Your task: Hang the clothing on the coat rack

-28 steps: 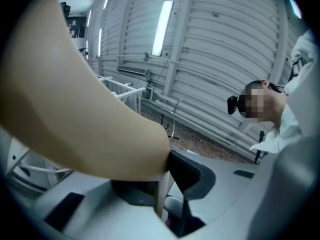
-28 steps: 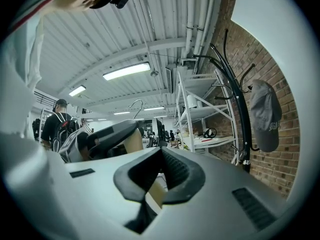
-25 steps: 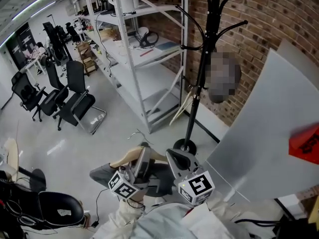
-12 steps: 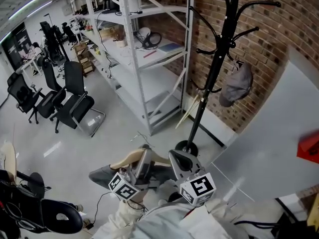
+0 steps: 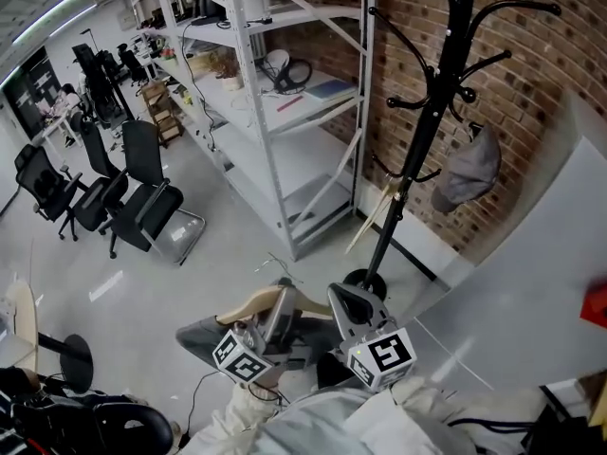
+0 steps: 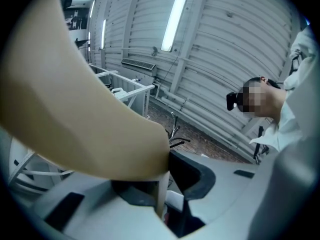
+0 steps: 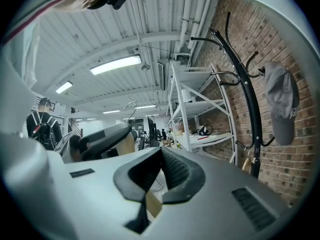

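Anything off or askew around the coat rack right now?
Nothing spilled or broken. One oddity: a bare spare hanger dangles from what looks like a low hook on the coat rack, steeply slanted beside the pole rather than hanging level.

shelf rack (image 5: 285,117): white, far centre, along brick wall (image 5: 541,55) | office chairs (image 5: 142,211): black, left, on grey floor (image 5: 114,292) | cap (image 5: 469,171): grey, hanging far right by the bricks | panel (image 5: 531,282): pale grey, near right

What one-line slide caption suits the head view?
The left gripper and right gripper hold a wooden hanger with grey clothing near a black coat rack bearing a grey cap.
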